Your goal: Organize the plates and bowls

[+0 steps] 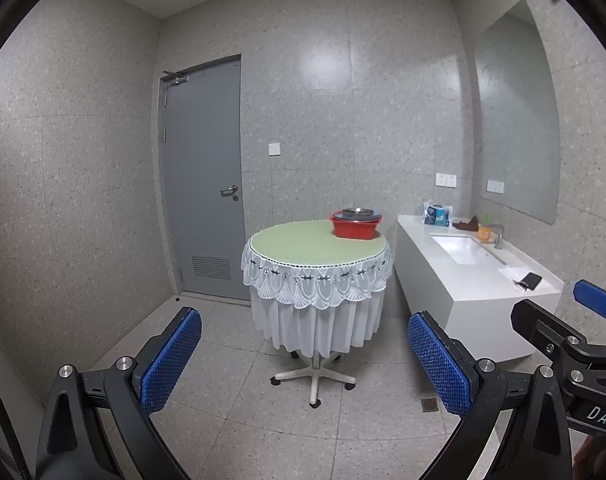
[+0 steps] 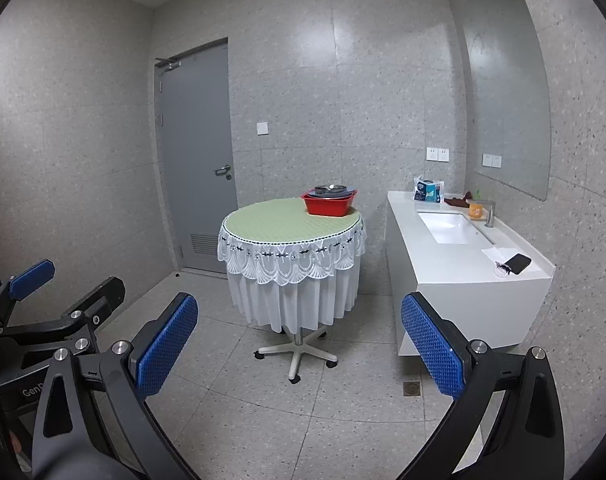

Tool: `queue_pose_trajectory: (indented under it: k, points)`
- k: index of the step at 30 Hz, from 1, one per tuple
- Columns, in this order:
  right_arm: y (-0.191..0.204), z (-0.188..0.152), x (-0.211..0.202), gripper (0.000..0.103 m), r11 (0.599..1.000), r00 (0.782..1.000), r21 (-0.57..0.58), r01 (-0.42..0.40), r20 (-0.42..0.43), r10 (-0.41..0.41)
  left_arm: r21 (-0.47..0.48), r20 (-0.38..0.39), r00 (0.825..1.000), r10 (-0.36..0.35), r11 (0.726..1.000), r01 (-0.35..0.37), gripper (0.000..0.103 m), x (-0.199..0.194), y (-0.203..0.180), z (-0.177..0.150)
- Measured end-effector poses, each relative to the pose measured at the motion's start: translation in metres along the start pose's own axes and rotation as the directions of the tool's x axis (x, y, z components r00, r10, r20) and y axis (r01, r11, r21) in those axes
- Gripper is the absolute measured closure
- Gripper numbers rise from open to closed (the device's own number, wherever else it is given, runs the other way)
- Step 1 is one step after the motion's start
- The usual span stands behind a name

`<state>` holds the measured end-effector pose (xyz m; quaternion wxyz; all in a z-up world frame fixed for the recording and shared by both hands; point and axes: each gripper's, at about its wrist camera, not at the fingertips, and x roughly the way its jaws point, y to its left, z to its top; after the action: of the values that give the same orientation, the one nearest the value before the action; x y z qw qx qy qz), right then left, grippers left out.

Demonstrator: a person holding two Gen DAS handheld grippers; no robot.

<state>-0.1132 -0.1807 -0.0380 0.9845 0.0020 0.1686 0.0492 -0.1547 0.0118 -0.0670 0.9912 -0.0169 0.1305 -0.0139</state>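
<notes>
A red basin [image 1: 356, 227] [image 2: 330, 202] stands at the far right of a round table [image 1: 303, 246] [image 2: 275, 220] with a green top and white lace skirt. Metal bowls and plates [image 1: 357, 213] [image 2: 331, 190] are stacked inside it. My left gripper [image 1: 305, 354] is open and empty, well short of the table above the floor. My right gripper [image 2: 299, 344] is also open and empty, at a similar distance. In the left wrist view the right gripper's blue pad [image 1: 597, 300] shows at the right edge. In the right wrist view the left gripper's pad [image 2: 31, 274] shows at the left.
A white counter [image 1: 475, 276] [image 2: 463, 256] with a sink [image 2: 449, 226], faucet, orange cup, tissue pack and a dark phone [image 2: 519, 263] runs along the right wall under a mirror. A grey door [image 1: 205, 176] is shut at the back left. Tiled floor with a drain [image 2: 411, 388] lies ahead.
</notes>
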Motion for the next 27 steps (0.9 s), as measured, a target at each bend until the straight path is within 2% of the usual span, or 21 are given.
queue_pose_trajectory:
  k: [27]
  points:
    - [0.002,0.0,0.009,0.0,1.0,1.0,0.008,-0.011,-0.014,0.011,0.006,0.003,1.0,0.012,1.0,-0.012,0.001,0.016,-0.008,-0.004]
